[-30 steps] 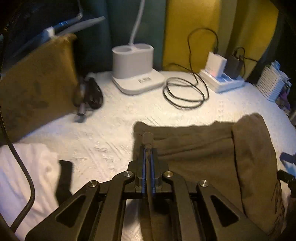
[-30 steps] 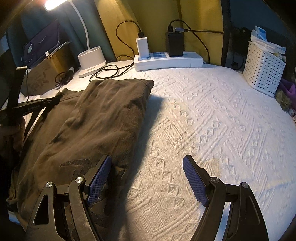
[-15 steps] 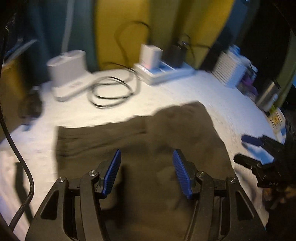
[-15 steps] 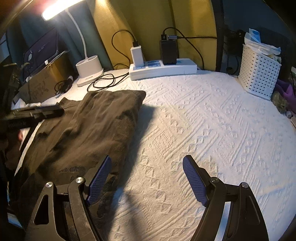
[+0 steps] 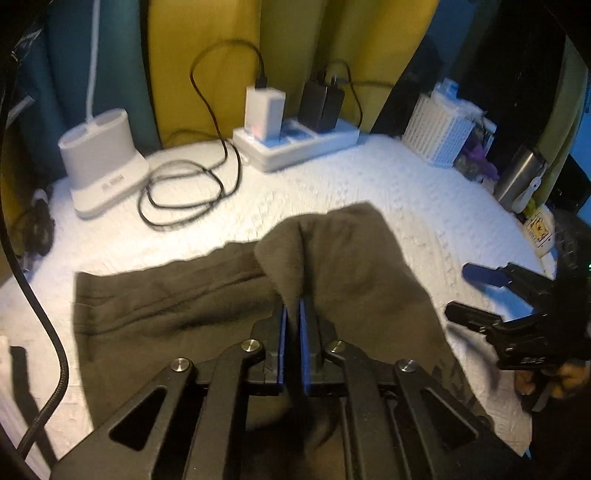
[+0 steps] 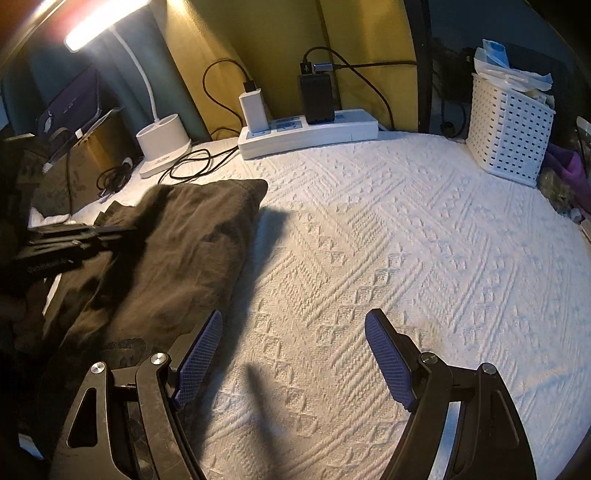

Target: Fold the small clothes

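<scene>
The near part of the brown garment (image 5: pixel 343 266) is hidden under the left claw (image 5: pixel 291 321), whose arms run off the bottom edge. The print on the garment (image 6: pixel 122 347) is too dark to read. The lamp base (image 5: pixel 105 162) and its label are blurred. The lamp head (image 6: pixel 99 22) is cut off at the top edge.
</scene>
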`<state>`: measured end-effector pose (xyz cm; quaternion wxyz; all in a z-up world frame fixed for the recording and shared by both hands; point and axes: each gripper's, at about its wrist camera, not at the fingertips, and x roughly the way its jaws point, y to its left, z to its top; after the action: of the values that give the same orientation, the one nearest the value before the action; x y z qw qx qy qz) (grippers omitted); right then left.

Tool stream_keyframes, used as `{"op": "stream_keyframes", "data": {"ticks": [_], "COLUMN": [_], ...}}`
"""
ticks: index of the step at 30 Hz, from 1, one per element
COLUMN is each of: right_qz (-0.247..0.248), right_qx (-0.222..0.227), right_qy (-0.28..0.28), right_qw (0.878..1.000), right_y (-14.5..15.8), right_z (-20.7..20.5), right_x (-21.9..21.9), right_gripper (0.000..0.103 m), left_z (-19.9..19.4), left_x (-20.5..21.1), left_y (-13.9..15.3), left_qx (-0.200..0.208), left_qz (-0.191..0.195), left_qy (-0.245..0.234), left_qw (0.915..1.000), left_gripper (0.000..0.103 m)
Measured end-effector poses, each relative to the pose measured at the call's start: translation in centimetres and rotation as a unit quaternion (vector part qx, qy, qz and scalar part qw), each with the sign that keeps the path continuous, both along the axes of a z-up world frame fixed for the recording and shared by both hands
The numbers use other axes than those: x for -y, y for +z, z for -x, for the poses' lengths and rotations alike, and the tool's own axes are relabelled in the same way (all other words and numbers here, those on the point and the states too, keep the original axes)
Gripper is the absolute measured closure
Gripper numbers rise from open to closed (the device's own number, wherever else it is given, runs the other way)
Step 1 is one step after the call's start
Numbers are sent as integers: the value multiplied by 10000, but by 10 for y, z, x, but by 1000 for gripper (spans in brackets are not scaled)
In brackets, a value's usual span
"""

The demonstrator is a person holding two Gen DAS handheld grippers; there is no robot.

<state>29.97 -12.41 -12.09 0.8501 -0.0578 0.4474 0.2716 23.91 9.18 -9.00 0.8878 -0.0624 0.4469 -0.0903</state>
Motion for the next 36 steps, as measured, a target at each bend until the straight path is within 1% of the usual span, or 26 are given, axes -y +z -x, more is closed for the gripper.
{"op": "stream_keyframes", "data": {"ticks": [2,3,5,8,10,11,14,16,17,18,19,20,21,23,26,28,29,30,32,36], "right_qz": [20,25,40,32,33,29,26,35,44,61,66,72,75,80,70,60,56,53,56,71], "right_qx": [28,45,88,192,240,247,290,298,296,292,289,276,270,253,215,200,196,188,185,222], "right_qy": [9,20,59,138,202,213,260,255,241,210,186,145,123,68,-7,-24,-26,-20,-1,54], "right_qw": [10000,10000,9999,9997,9995,9995,9992,9992,9993,9993,9994,9995,9995,9996,9997,9998,9998,9998,9998,9997], "right_y": [1,1,3,8,10,11,14,15,15,15,15,14,14,13,11,10,10,9,9,10], "right_z": [1,1,2,2,2,2,3,4,4,3,3,2,2,1,-1,-2,-2,-2,-1,1], "right_x": [-3,-5,-10,-21,-30,-32,-38,-37,-36,-34,-32,-29,-27,-22,-16,-14,-14,-15,-16,-22], "right_gripper": [22,22,22,22,22,22,22,22,22,22,22,22,22,22,22,22,22,22,22,22], "left_z": [7,10,15,19,12,7,1,-4,-7,-9,-11,-11,-12,-13,-14,-13,-13,-12,-8,6], "left_x": [-5,-8,-17,-27,-31,-33,-30,-23,-21,-19,-18,-16,-13,-8,-2,1,2,3,5,-3], "left_y": [13,17,29,38,31,22,2,-13,-19,-22,-25,-26,-26,-25,-25,-25,-25,-24,-16,10], "left_qx": [169,227,378,490,295,101,-165,-325,-385,-417,-440,-426,-423,-402,-344,-282,-308,-305,-170,149], "left_qz": [-22,-36,-83,-74,78,184,305,309,365,385,380,403,372,245,192,140,111,105,-7,-37], "left_qy": [60,91,175,218,186,156,167,142,130,136,162,155,140,105,-46,-110,-135,-158,-180,-97], "left_qw": [9998,9997,9991,9985,9994,9997,9993,9989,9985,9983,9982,9982,9983,9988,9992,9994,9994,9994,9997,9998], "left_gripper": [100,102,103,103,103,103,102,97,87,68,58,50,50,50,51,75,95,96,98,98]}}
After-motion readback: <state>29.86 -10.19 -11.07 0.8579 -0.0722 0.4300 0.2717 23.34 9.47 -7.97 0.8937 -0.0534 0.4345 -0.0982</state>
